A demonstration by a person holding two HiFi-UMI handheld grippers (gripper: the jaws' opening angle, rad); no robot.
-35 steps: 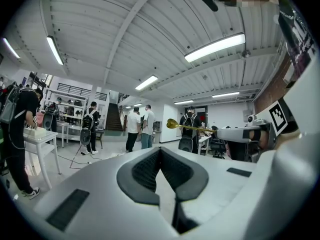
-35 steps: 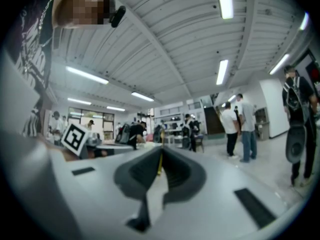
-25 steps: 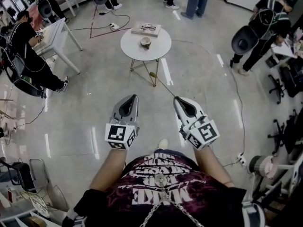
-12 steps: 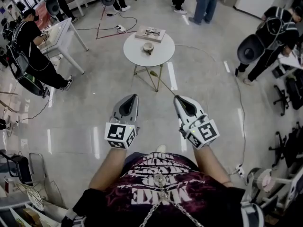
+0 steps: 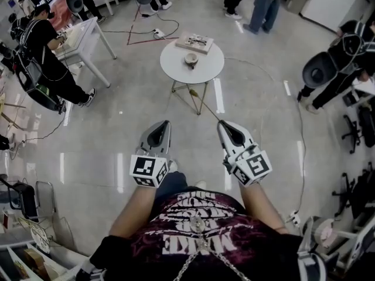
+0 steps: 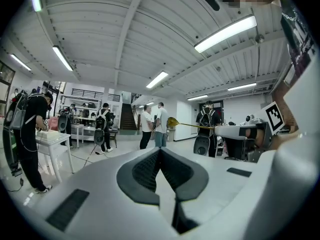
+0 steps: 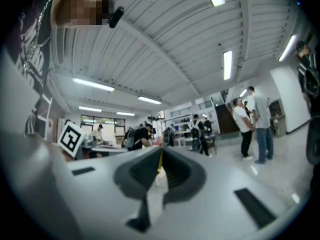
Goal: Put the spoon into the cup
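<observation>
Spoon (image 5: 206, 107) is not in the cup (image 5: 191, 58) yet. The task is at the carrying part: pick-up looks done, but the approach to the round table (image 5: 176, 63) and the drop into the cup are left. Right gripper (image 5: 222, 123) has its jaws pressed together on the end of the thin gold handle (image 7: 159, 160), which shows as a yellow sliver btw. the pads in the right gripper view. Left gripper (image 5: 164, 123) has jaws together w/ nothing btw. them; it is beside the right one, on the near side of the table and well apart from it. The cup stands near the middle of the table top, just in front of a flat tray-like thing (image 5: 195, 41) at the table's far edge. The spoon is over the floor on the near side of the table, well apart from the cup; its bowl overlaps the table's legs in the head view, but I judge this is only line of sight. Long axis: from the right gripper's tips out toward the table, slanted to the person's left, bowl end leading. In the left gripper view the spoon (image 6: 192, 125) lies approx. level.
</observation>
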